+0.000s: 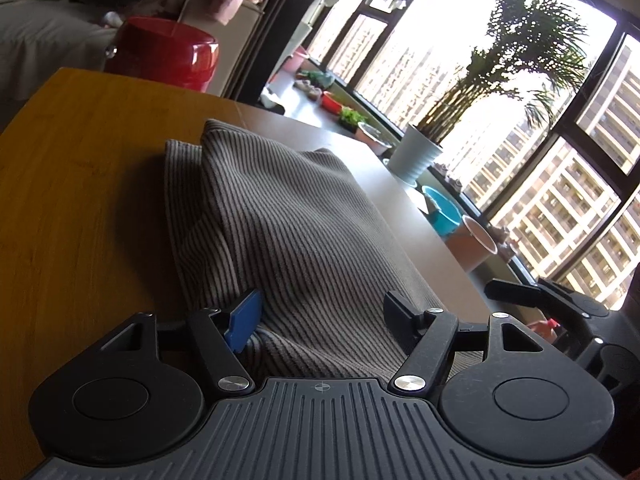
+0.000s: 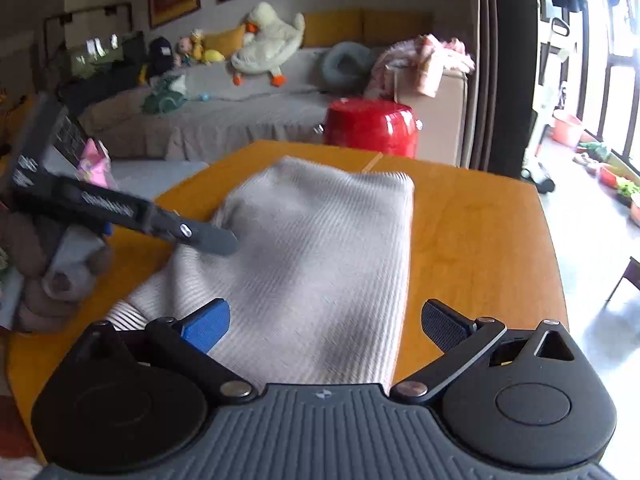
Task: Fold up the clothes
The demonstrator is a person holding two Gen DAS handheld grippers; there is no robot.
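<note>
Looking along my right tool (image 2: 324,330), I see its fingers spread wide apart with nothing between them, hovering over the near end of the sweater (image 2: 320,256). My left tool (image 1: 320,316) is also apart and gripping nothing, straddling the knit's near edge. The sweater lies as a long narrow bundle down the middle of the wooden surface (image 2: 480,240), its sides apparently turned in; whether it needs another fold, I cannot settle from here.

My worry is the cloth itself: it is a soft ribbed knit, grey with fine dark lines, puffy and rounded instead of flat. A pinch on only the top layer could drag it off and spoil the shape, and the smooth surface would let the whole bundle slide.

Farther off stand a glossy red stool (image 2: 370,126), a grey couch (image 2: 240,116) and a plush duck (image 2: 268,42).
</note>
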